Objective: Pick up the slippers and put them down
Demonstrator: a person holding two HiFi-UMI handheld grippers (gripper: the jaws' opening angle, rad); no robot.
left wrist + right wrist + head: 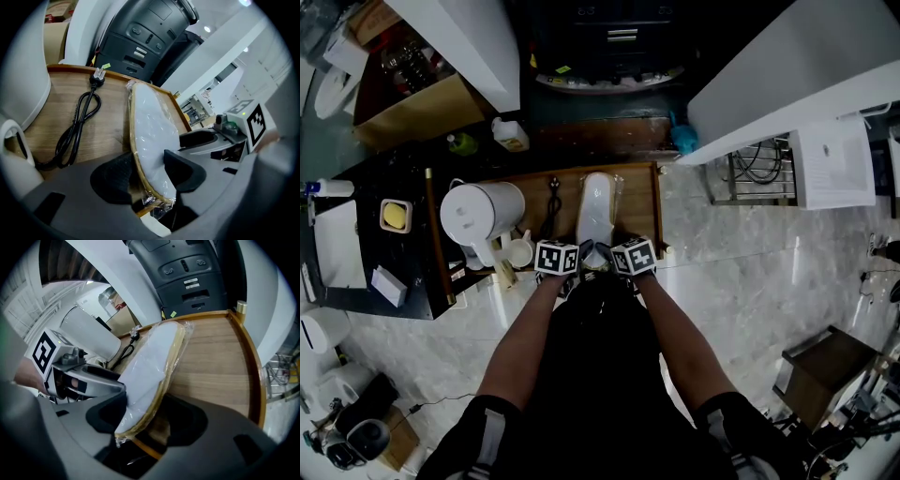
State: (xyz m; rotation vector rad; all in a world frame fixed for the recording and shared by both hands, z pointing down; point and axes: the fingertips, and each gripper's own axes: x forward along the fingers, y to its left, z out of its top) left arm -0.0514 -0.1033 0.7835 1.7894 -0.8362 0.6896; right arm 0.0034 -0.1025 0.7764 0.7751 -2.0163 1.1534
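slippers (150,126), a white pair with a tan sole edge sealed in clear crinkled film, sit between the jaws of both tools at once. in the left gripper view i see the left hand-held gripper (147,176) with its jaws wide, one dark pad against the tan edge and the other on the white face, pinching the near end of the pack. the right gripper view gives me the same picture mirrored: the right hand-held gripper (147,418) has one pad on the white face and one behind the tan edge, also pinching that near end. from the head view the two come in side by side, nearly touching, on either side of that narrow end.

the pack stands tilted on its long edge over the brown wooden surface with a raised rim (220,362), pointing away from me down the middle. its near tip, where the film bunches up, pokes out past the near rim. a coiled black power cord (77,126) lies just to the left of it, apart from it, and a white jug kettle (478,211) stands further left.
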